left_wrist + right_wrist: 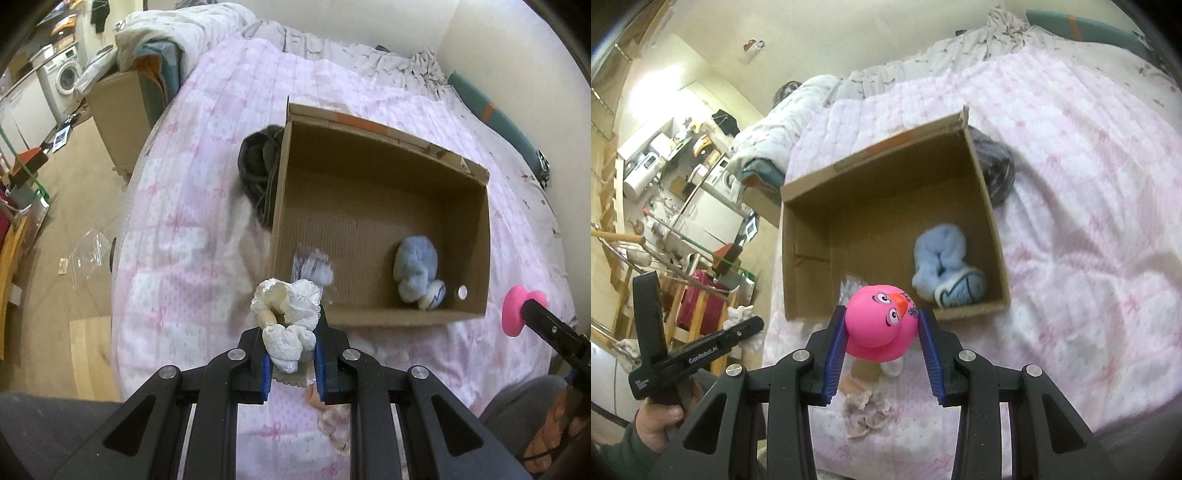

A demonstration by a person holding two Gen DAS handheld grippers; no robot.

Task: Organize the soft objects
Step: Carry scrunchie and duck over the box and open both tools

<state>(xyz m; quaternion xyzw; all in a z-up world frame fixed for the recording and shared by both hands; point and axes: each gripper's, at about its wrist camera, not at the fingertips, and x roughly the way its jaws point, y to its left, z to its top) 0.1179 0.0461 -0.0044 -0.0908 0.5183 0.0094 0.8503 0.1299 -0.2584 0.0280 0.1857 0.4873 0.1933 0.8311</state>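
An open cardboard box (pixel 384 317) (pixel 798 258) stands on the pink quilted bed. A light blue plush toy (pixel 415 267) (pixel 942 258) lies inside it near the front right. My left gripper (pixel 291 347) is shut on a doll in a white lace dress (pixel 286 317), held just before the box's front wall. My right gripper (pixel 882 332) is shut on a pink rubber duck (pixel 881 321), held above the bed in front of the box; the duck also shows in the left wrist view (pixel 517 310).
A dark grey bundle of cloth (pixel 258 170) (pixel 995 170) lies against the box's outer side. Rumpled bedding (pixel 192 40) is piled at the head of the bed. The floor with furniture (pixel 55 192) lies off the bed's left edge.
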